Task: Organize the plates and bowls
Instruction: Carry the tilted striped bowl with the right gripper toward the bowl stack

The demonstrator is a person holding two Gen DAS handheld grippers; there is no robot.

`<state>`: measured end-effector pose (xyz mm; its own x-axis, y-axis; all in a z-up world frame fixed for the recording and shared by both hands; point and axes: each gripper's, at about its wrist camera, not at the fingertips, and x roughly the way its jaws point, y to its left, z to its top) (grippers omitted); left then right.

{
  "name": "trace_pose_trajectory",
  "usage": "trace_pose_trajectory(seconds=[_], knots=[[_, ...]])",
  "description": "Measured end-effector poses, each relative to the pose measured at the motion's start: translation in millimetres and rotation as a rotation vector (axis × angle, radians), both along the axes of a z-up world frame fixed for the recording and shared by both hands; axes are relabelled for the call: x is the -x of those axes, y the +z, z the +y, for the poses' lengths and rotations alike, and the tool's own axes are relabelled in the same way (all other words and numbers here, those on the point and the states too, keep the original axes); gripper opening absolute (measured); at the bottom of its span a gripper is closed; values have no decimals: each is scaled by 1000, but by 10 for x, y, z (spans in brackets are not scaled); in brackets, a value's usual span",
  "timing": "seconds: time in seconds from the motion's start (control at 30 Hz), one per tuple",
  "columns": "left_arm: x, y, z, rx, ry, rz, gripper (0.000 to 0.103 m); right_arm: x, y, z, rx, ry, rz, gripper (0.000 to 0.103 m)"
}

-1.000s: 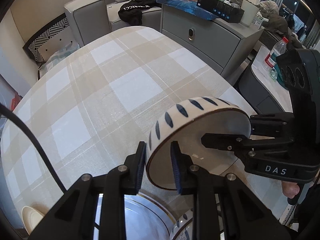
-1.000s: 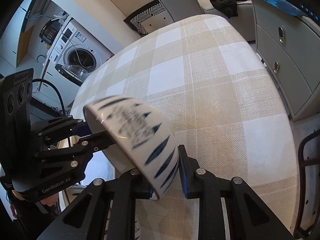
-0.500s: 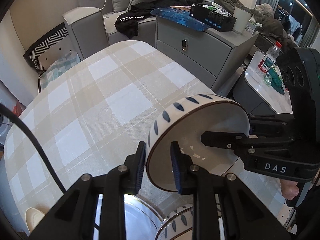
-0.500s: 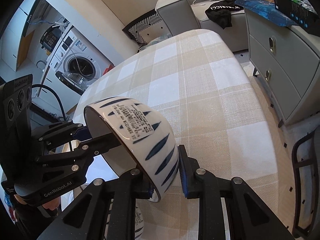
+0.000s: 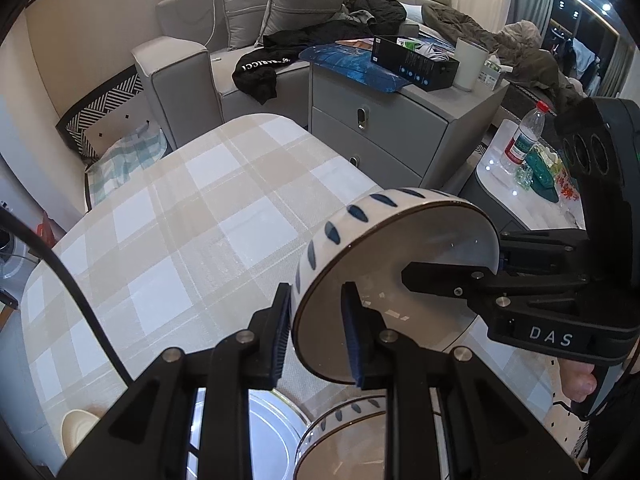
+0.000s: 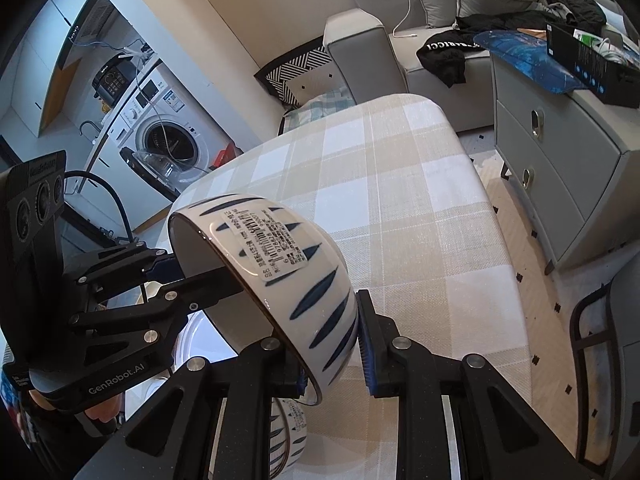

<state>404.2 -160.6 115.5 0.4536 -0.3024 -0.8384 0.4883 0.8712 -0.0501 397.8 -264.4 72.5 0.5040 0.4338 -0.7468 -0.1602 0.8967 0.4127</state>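
Observation:
A white bowl with blue dashes (image 5: 400,264) is held tilted on its side in the air above the checked table (image 5: 168,240). My left gripper (image 5: 316,332) is shut on its near rim. My right gripper (image 5: 452,268) grips the opposite rim. In the right wrist view the bowl (image 6: 280,264) shows a barcode sticker on its base, my right gripper (image 6: 332,348) clamps its wall, and the left gripper (image 6: 200,276) holds the far rim. Below it sit a second matching bowl (image 5: 352,432) and a white plate (image 5: 264,436).
A small cream dish (image 5: 78,428) lies at the table's near left. A grey drawer cabinet (image 5: 380,120) and sofa (image 5: 188,64) stand beyond the table. A side table with a bottle (image 5: 524,140) is at the right. A washing machine (image 6: 168,144) stands far left.
Both grippers have lifted the bowl higher above the table, still clamped on opposite rims. The second bowl and plate below have come more into view.

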Motion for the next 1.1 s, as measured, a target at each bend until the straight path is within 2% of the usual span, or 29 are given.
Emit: trace_pose_trajectory(seconds=[0.53,0.83,1.1], knots=[[486,334,262,18,38,-62,23,512,429,313,17,65,-40,21],[837,208,498,10,77,-31,23,808,330,618,29,148,5,21],[998,-88,655,26,106,48,23,928,27,832,59,211,87,21]])
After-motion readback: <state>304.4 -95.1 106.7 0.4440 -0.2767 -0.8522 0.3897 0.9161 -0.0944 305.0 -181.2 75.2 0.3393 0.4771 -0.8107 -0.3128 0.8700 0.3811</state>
